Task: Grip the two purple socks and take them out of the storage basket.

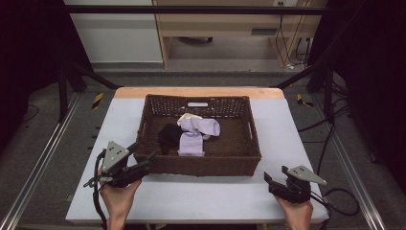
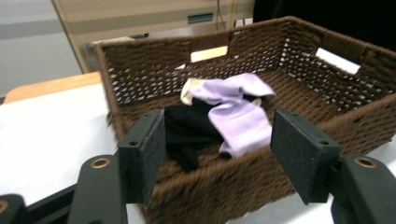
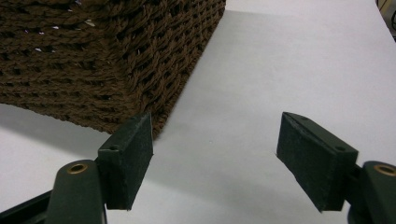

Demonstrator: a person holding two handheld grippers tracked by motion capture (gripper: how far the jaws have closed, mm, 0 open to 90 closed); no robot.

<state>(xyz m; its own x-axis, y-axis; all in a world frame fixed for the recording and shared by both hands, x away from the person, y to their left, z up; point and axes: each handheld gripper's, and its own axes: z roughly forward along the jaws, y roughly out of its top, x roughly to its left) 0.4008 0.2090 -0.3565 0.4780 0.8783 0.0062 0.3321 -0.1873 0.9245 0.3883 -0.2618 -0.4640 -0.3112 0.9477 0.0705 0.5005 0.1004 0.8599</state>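
We see a brown woven basket (image 1: 242, 165) at the centre of a white table top (image 1: 191, 199), its long sides running from nine to three o'clock. Inside it lie a lilac sock (image 1: 192, 142) near the middle, a second lilac sock (image 1: 206, 126) across it toward one o'clock, a cream cloth (image 1: 186, 117) at their twelve o'clock edge, and a black sock (image 1: 167, 135) touching the lilac pair on the nine o'clock side. The left gripper (image 1: 143, 158) hangs at the basket's seven o'clock corner, just beside the near wall; in the left gripper view its pads (image 2: 142, 156) stand wide apart with nothing between them, and the basket's near wall (image 2: 201, 186) stands between the jaws and the black sock (image 2: 189, 133) and lilac sock (image 2: 240, 123). The right gripper (image 1: 276, 175) rests low at five o'clock from the basket, apart from it, over bare table; in the right gripper view its pads (image 3: 128, 158) are likewise spread wide and hold nothing, with the basket's corner (image 3: 116, 60) at eleven o'clock and white table top (image 3: 289, 70) ahead. Beyond the table, at twelve o'clock, we note a wooden desk (image 1: 230, 21) and loose cables (image 1: 292, 48) on the floor; a black frame bar (image 1: 191, 9) crosses the top.
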